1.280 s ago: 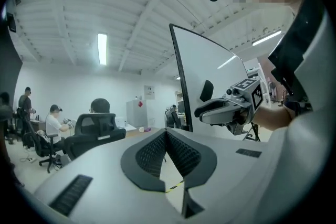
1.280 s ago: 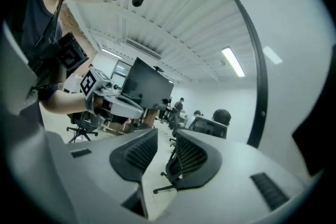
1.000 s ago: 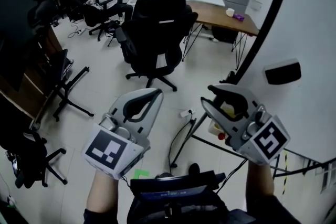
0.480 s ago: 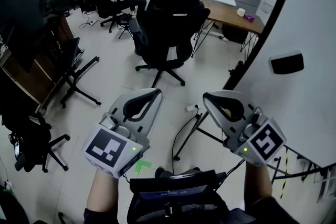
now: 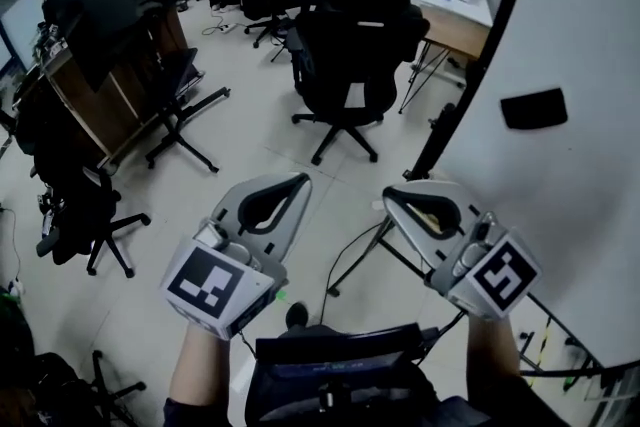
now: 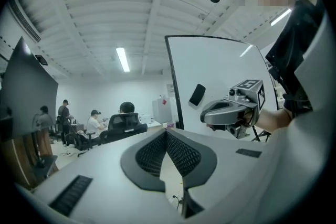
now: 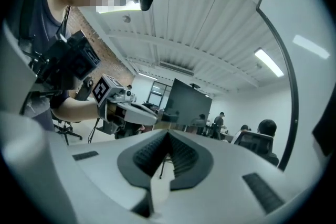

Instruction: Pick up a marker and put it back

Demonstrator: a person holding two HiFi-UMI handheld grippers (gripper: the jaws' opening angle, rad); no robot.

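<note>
Holding both tools level in front of the body, the person has the left gripper and the right gripper side by side above the floor. They are apart from each other and touch nothing.

- Left gripper: jaws pressed together at the tips, nothing between them.
- Right gripper: jaws pressed together, nothing pinched. The thin line visible through its gap in the right gripper view belongs to the room behind, not to a held thing.

No marker shows in any view. In the head view a small yellowish patch appears through the opening of the right gripper; what it is cannot be told. The whiteboard stands just to the right of the right gripper, with a black eraser on its face. No marker can be made out along its lower edge.

Judgement: the pick has not begun. If the marker is kept at the whiteboard, it lies to the right, so the right gripper is the nearer tool. Its jaws must spread before any grasp. The marker's long axis cannot be read; a marker resting on the lower edge would probably lie along that edge.
</note>
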